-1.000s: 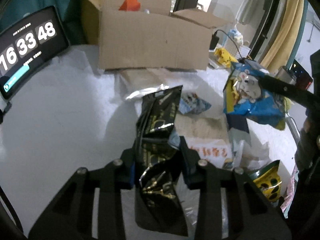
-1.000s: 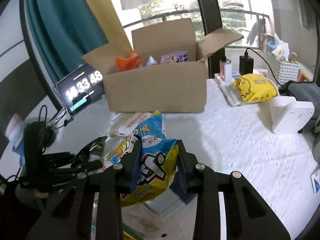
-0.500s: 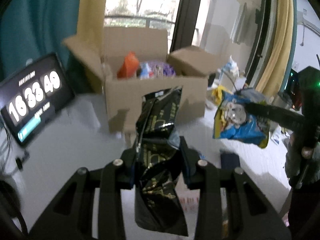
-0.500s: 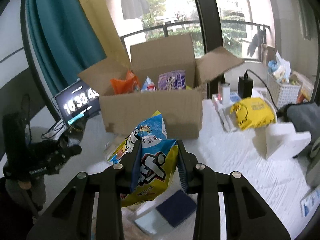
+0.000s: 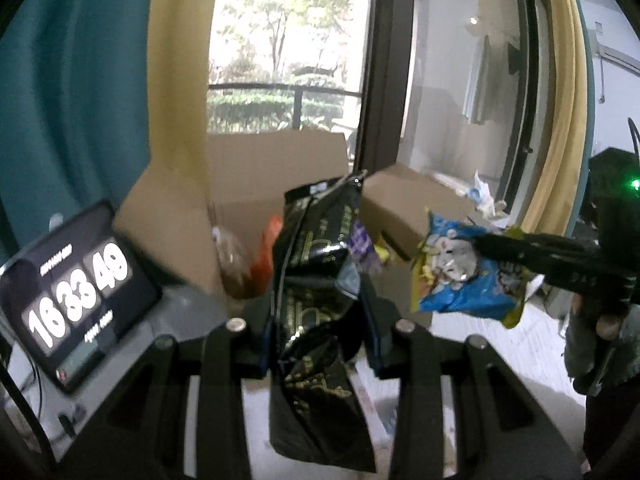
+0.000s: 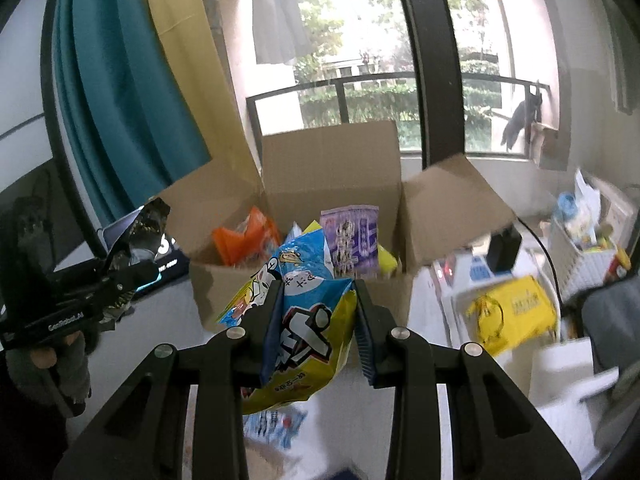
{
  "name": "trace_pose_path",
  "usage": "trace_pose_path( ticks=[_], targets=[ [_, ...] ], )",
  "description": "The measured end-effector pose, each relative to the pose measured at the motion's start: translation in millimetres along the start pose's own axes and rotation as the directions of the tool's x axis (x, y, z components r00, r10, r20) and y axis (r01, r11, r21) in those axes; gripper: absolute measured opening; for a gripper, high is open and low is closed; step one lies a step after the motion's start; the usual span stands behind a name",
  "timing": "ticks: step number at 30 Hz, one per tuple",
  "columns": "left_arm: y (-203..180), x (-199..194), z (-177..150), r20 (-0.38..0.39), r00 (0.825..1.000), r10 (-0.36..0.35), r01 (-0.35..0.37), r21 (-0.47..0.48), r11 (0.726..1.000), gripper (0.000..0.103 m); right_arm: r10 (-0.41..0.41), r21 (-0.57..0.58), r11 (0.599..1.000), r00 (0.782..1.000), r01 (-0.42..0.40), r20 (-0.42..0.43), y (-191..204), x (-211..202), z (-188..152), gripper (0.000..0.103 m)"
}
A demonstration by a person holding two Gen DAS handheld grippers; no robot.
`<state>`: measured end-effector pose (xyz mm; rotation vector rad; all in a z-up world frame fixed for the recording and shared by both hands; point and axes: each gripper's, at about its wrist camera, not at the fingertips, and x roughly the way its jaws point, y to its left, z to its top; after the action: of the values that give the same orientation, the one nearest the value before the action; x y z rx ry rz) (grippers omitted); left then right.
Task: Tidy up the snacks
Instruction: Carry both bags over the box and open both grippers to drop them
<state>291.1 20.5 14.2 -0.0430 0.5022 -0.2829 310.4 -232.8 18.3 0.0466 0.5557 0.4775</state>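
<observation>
Two grippers each held one snack bag in the air in front of the box. The left gripper (image 5: 316,320) was clamped on a crinkled black foil snack bag with gold print (image 5: 316,280), its pads pressing both sides and the bag standing upright between them. The right gripper (image 6: 318,320) was clamped on a blue and yellow plastic snack bag with cartoon print (image 6: 304,312), likewise pinched at both sides.

Beyond them stood an open brown cardboard box (image 6: 332,164) with its flaps raised, on a white tabletop (image 6: 160,320). It contained an orange packet (image 6: 244,240) at the left, a purple printed packet (image 6: 352,240) at the right, and a yellow item behind the purple one; other contents were partly hidden.

The left wrist view alone showed the face of a dark tablet clock (image 5: 76,288) reading 16 33 49, left of the box. The right wrist view alone showed a yellow flat package (image 6: 512,316) and a white basket of small items (image 6: 588,248) at the right, blurred. Each view showed the opposite gripper from the side, held by a gloved hand (image 6: 60,364).
</observation>
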Motion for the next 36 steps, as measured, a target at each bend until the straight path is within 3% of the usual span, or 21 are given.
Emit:
trace_pose_path(
  ticks=[6,13,20,33,36],
  targets=[
    [-1.0,10.5,35.0,0.081,0.997,0.007,-0.011,0.051,0.999,0.036,0.024,-0.054,0.998,0.999,-0.021,0.048,16.0,22.0,37.6,0.035],
    [8.7,21.2,55.9,0.134,0.991,-0.021,0.018,0.025,1.0,0.036,-0.004,-0.097,0.995,0.998,0.011,0.065,33.4,50.5,62.8,0.035],
    [33.6,44.8,62.5,0.118,0.993,-0.025,0.028,-0.029,0.999,0.036,-0.019,-0.133,0.991,0.999,0.025,0.044,37.6,90.9,83.6,0.035],
    [91.0,53.2,63.1,0.108,0.991,0.081,-0.065,-0.149,0.987,0.036,0.043,-0.112,0.993,0.998,-0.047,-0.035,57.8,185.5,117.1,0.035],
    [97.3,55.7,64.9,0.103,0.991,0.089,-0.07,-0.168,0.983,0.036,-0.002,-0.118,0.993,0.998,-0.006,-0.067,57.9,202.4,114.8,0.046]
  ],
)
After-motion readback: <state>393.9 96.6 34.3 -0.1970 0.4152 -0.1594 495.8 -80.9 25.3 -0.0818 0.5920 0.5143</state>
